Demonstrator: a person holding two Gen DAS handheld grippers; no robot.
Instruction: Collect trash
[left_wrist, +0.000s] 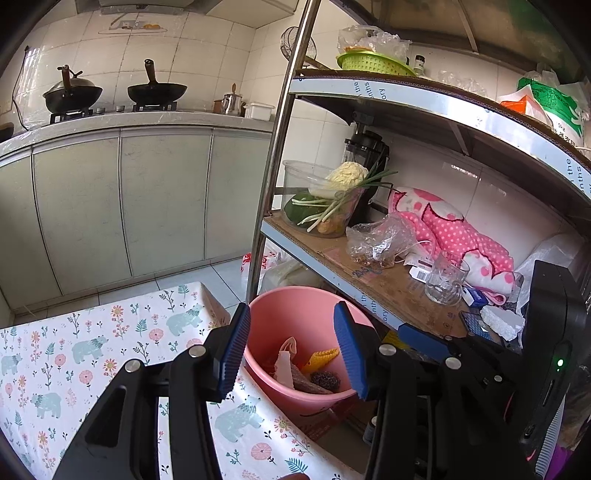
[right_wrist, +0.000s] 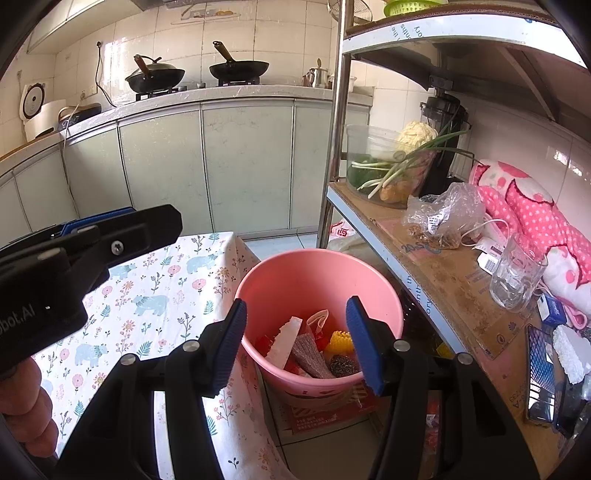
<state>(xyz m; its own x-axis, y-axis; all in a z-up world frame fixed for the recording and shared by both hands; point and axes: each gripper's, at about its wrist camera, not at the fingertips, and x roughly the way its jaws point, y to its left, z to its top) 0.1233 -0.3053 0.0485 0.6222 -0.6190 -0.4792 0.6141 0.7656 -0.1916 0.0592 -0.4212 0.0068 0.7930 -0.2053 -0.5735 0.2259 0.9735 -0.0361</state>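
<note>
Left tongs (left_wrist: 291, 350) and right tongs (right_wrist: 295, 343): both half open, empty. Ahead, below both: one pink bucket (right_wrist: 295, 273). Inside: one yellow sponge (right_wrist: 340, 341), one steel scourer (right_wrist: 343, 365).

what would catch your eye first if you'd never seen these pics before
The pink bucket stands on the floor between the table with the flowered cloth and the metal shelf rack, already holding scraps, among them a yellow ridged piece and a dark scouring ball. Both tools hang open and empty in front of it. On the shelf, a pink dotted cloth lies behind a glass mug.
</note>
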